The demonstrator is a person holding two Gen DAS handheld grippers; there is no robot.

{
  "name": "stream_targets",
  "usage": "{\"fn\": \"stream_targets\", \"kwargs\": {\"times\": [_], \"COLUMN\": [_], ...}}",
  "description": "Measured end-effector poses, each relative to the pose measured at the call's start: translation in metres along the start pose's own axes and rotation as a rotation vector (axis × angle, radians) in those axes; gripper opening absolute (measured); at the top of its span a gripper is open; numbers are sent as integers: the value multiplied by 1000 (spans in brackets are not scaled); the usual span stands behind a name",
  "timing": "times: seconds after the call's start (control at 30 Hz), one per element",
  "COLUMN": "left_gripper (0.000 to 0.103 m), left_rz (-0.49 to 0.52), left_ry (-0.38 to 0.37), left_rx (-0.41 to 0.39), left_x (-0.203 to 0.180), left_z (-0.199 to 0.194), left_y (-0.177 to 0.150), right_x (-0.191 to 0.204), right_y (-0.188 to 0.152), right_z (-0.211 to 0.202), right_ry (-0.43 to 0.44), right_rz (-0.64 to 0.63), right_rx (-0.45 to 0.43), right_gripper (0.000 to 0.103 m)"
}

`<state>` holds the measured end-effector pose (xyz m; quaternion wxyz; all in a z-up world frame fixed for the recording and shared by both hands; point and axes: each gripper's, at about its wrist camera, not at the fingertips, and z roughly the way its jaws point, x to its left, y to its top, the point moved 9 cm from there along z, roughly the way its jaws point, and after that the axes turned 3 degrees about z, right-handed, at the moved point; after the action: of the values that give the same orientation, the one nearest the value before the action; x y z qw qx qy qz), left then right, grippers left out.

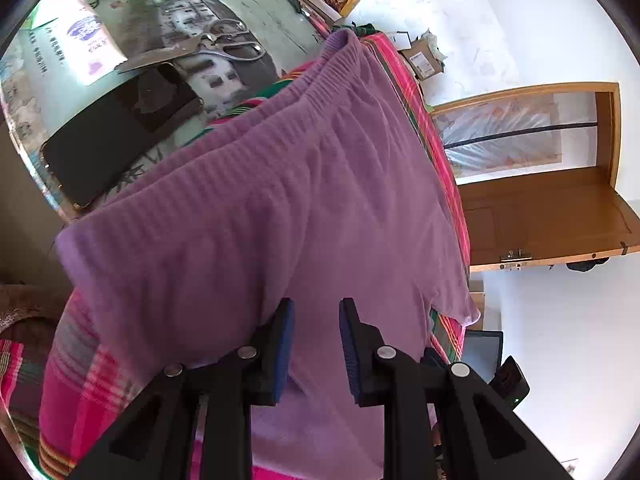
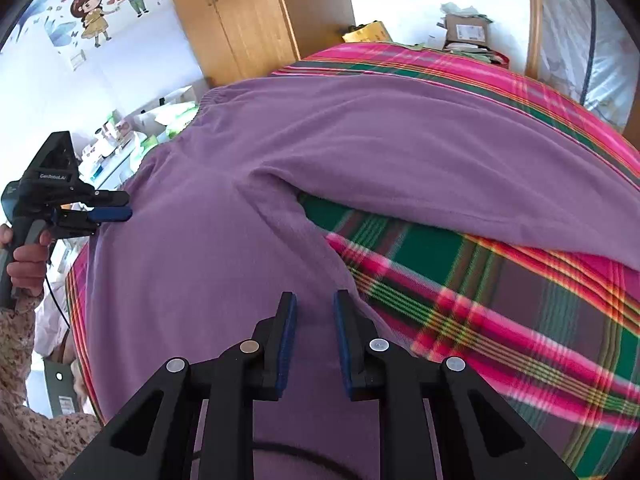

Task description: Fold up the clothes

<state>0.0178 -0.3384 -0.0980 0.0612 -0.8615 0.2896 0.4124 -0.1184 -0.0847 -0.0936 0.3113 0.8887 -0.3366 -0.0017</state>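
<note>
Purple knit trousers (image 1: 280, 200) lie spread on a pink and green plaid blanket (image 1: 80, 380). The ribbed waistband is at the far end. In the right wrist view the trousers (image 2: 360, 140) show both legs parted, with the blanket (image 2: 500, 300) bare between them. My left gripper (image 1: 316, 304) hovers over the purple cloth, jaws apart, nothing pinched between the pads. It also shows from the side as the left gripper (image 2: 127, 205) at the garment's left edge. My right gripper (image 2: 314, 298) is open just over the near leg, its blue pads clear of the cloth.
A glass-topped table beside the bed holds scissors (image 1: 228, 40), a black phone (image 1: 100, 160), a dark wallet (image 1: 160, 96) and a pink packet (image 1: 92, 40). A wooden door (image 1: 540, 208), a wardrobe (image 2: 248, 12) and cardboard boxes (image 2: 468, 30) stand around. A hand (image 2: 24, 256) holds the left gripper's handle.
</note>
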Motion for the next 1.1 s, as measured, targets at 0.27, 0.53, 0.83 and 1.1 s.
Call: {"fn": "stream_targets", "kwargs": {"times": [0.27, 0.53, 0.83, 1.1], "left_gripper": [22, 22, 24, 26], "left_rz": [-46, -103, -133, -139], "left_ry": [-15, -40, -54, -40], "left_rx": [-41, -105, -128, -134], "left_x": [21, 34, 35, 36], "left_z": [-22, -34, -36, -36], "left_y": [-12, -22, -34, -48], "right_x": [-17, -94, -129, -160], "right_y": [-15, -88, -167, -211], "right_z": [-46, -165, -285, -385], "right_ry": [-70, -246, -639, -824], "right_rz": [73, 318, 340, 517], "right_rx": [-101, -282, -339, -528], "right_gripper": [22, 25, 29, 38]}}
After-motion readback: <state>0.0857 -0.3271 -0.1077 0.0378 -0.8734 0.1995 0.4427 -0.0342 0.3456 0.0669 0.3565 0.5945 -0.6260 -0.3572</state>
